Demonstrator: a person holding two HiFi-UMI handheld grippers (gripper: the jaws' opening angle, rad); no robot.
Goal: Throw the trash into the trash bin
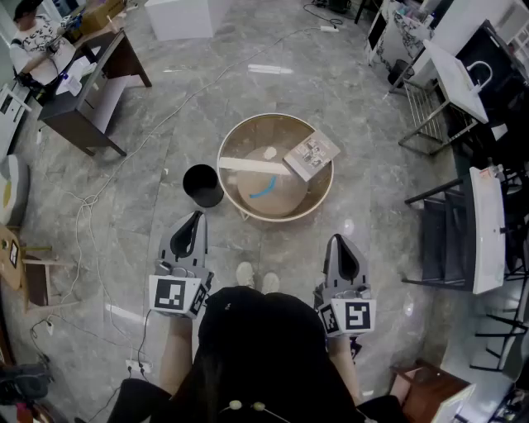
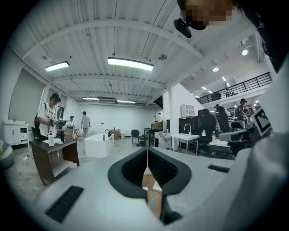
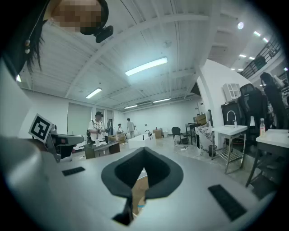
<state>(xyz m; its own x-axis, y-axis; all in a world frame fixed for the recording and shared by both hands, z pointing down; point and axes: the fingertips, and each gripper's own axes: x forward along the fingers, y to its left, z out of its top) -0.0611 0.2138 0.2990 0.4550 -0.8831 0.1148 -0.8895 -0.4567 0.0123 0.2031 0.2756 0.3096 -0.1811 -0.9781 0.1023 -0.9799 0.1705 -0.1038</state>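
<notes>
A round, low wooden table (image 1: 231, 136) stands on the floor ahead of me. On it lie a long white strip (image 1: 252, 166), a grey printed booklet (image 1: 312, 154), a curved blue piece (image 1: 263, 189) and a small white scrap (image 1: 269, 153). The black trash bin (image 1: 202, 185) stands on the floor just left of the table. My left gripper (image 1: 197, 215) is held level, short of the bin, with its jaws shut and empty (image 2: 146, 149). My right gripper (image 1: 336, 238) hangs short of the table's near right rim, also shut on nothing (image 3: 144, 149).
A dark desk (image 1: 91, 83) with a person (image 1: 37, 41) at it is at the far left, and cables (image 1: 91, 206) trail over the floor. Black chairs and a rack (image 1: 450, 240) and a white table (image 1: 455, 78) fill the right side. A white box (image 1: 178, 16) stands far back.
</notes>
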